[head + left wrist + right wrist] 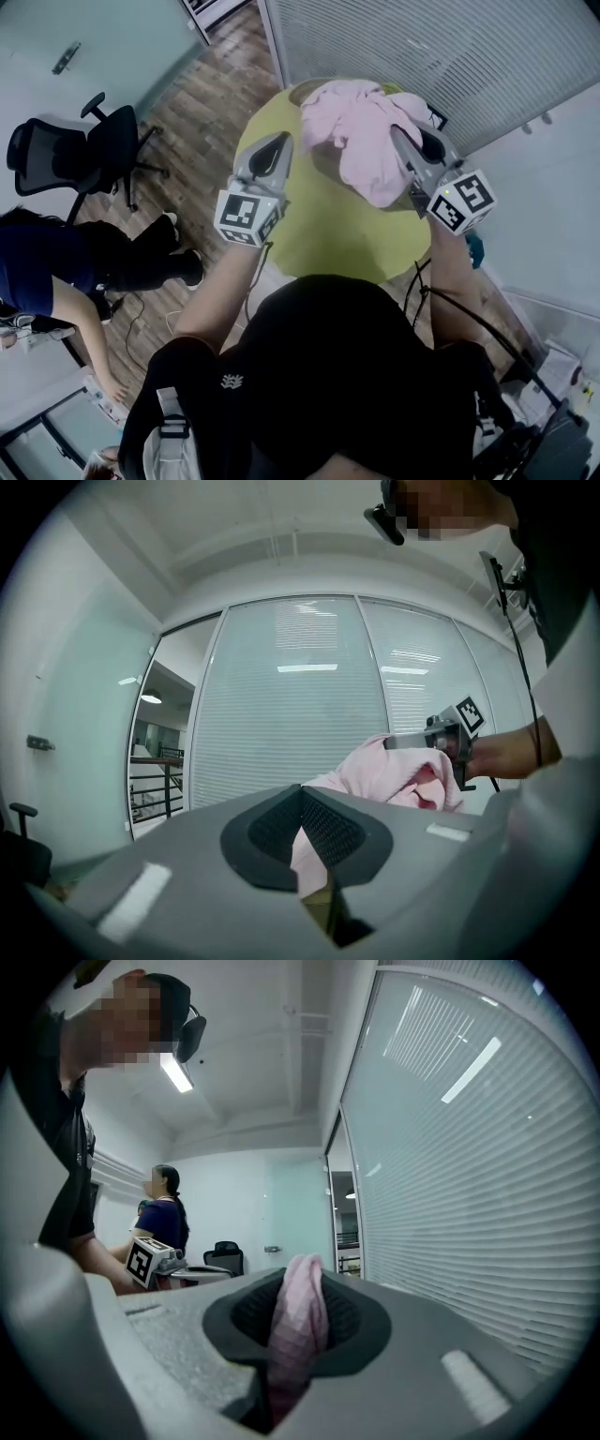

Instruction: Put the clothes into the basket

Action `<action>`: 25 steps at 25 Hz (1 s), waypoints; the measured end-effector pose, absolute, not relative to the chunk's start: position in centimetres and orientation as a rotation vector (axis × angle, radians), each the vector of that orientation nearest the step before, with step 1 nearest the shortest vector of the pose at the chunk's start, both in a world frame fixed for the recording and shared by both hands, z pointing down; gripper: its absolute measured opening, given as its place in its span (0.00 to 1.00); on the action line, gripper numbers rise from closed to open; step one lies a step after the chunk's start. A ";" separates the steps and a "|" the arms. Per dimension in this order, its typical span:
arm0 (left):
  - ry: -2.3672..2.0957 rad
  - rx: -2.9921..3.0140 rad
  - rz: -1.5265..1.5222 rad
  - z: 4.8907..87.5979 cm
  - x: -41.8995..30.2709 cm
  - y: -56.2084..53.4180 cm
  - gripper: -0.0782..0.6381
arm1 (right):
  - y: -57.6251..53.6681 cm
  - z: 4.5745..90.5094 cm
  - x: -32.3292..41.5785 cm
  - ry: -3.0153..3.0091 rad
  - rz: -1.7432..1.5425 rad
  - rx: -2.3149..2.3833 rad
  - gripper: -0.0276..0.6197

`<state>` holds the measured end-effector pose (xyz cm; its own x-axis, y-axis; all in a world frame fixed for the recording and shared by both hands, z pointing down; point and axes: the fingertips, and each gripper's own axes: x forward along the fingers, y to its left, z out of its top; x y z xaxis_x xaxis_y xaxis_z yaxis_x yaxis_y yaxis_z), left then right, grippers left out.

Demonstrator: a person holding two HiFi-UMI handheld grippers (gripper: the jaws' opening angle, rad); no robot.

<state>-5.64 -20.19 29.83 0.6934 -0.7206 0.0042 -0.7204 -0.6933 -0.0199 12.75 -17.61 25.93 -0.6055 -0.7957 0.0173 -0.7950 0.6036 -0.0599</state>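
Overhead, both grippers hold one pink cloth (pixel 361 141) between them. The left gripper (pixel 279 142) has its jaws closed on a thin fold that runs down the slit between its pads. The right gripper (pixel 398 131) is clamped on a thick bunched ridge of the same cloth. From the left jaws the fabric rises ahead toward the right gripper.

Below the cloth, between the two sets of jaws, a tan-grey hollow (pixel 319 159) with a curved rim shows (possibly the basket; contents hidden).

All this hangs over a round yellow-green tabletop (pixel 347 234). Beyond the jaws is a blind-covered glass wall (pixel 422 47). Left of the left jaws lie plank floor (pixel 197 103), a black office chair (pixel 89 150) and a person in a dark blue top (pixel 47 272).
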 end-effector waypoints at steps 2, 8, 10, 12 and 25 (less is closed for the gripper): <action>1.209 -2.885 -0.017 30.1 -6.5 -20.3 0.12 | -17.6 26.0 12.7 2.784 -0.095 -1.431 0.14; 1.166 -2.926 -0.010 30.5 -7.6 -21.2 0.12 | -17.9 26.3 12.5 2.747 -0.100 -1.524 0.14; 1.155 -2.935 -0.011 30.7 -7.5 -21.6 0.12 | -18.2 26.8 12.8 2.738 -0.115 -1.546 0.14; 1.147 -2.945 -0.011 31.0 -7.4 -21.8 0.12 | -18.3 27.3 13.2 2.730 -0.134 -1.567 0.14; 1.155 -3.003 -0.061 32.2 -7.7 -21.3 0.12 | -19.3 28.6 13.0 2.730 -0.231 -1.623 0.14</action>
<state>-7.73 -21.28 32.23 0.7418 -0.6676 0.0629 -0.6705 -0.7397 0.0574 13.04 -19.29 28.56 -0.4798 -0.8704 0.1106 -0.8766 0.4702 -0.1022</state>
